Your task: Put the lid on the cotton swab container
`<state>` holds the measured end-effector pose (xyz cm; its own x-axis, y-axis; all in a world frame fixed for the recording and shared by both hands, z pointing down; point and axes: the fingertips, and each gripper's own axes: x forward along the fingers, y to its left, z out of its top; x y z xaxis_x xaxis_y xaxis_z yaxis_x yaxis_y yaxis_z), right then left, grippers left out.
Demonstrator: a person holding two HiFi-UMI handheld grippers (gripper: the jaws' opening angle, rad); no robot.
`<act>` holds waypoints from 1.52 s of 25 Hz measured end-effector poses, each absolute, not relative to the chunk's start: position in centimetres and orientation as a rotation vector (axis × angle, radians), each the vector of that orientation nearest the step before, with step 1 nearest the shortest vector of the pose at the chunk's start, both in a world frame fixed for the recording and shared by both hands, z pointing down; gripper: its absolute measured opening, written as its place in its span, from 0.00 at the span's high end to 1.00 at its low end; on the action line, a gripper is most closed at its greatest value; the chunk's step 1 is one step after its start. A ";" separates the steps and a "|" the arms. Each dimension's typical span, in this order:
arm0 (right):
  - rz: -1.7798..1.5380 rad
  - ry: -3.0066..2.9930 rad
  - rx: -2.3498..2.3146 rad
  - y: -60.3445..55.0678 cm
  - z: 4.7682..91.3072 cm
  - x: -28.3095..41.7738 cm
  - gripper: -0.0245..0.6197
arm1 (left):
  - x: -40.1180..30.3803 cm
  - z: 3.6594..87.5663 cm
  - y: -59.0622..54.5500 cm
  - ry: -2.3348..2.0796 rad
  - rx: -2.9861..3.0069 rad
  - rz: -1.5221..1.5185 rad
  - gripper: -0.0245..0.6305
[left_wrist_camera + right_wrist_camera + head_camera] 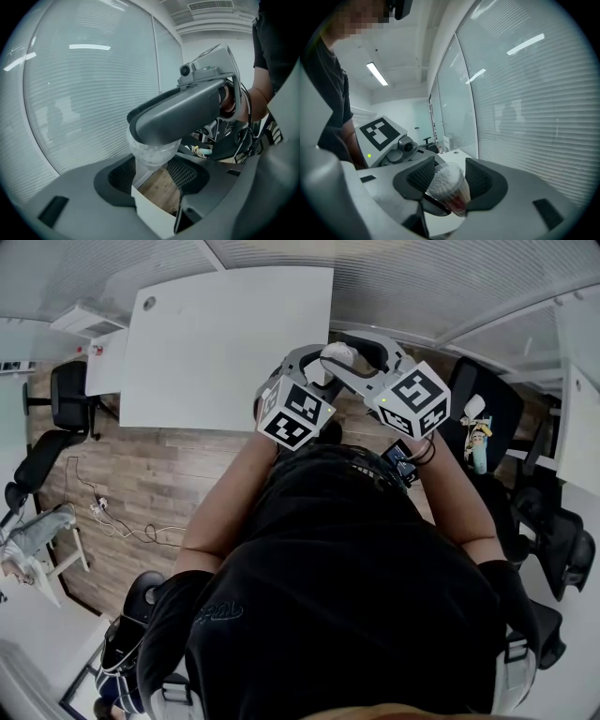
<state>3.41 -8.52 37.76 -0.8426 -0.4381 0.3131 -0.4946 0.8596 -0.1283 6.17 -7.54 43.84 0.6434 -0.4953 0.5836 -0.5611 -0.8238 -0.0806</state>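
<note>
The cotton swab container (337,353) is a clear tub packed with white swab heads, held in the air between both grippers in front of the person's chest. In the right gripper view it (447,185) lies tilted between the pads of my right gripper (450,176), touching both. A dark finger (433,206) of the left gripper sits under it. In the left gripper view the tub (152,152) stands at the tips of my left gripper (154,171), with a right gripper finger (178,112) arched over it. I cannot tell whether a lid is on it.
A white table (225,343) stands ahead over a wooden floor (141,474) with cables (112,517). Black office chairs stand at the left (66,395) and right (492,409). A glass wall with blinds (84,84) lies beyond.
</note>
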 end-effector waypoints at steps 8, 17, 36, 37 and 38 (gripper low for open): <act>0.333 -2.764 0.711 -9.1 37.9 3.5 0.61 | 6.0 43.8 -7.8 -0.894 2.746 0.933 0.62; 0.346 -2.746 0.693 -9.1 38.8 3.3 0.61 | 5.9 44.4 -7.8 -0.888 2.738 0.948 0.63; 0.420 -2.785 0.726 -9.9 38.3 3.7 0.61 | 4.8 44.9 -8.9 -0.923 2.707 0.991 0.62; 0.420 -2.788 0.731 -10.0 38.2 3.7 0.61 | 4.7 44.9 -8.9 -0.925 2.704 0.993 0.62; 0.419 -2.790 0.737 -10.0 38.1 3.8 0.61 | 4.7 44.9 -8.9 -0.926 2.702 0.995 0.62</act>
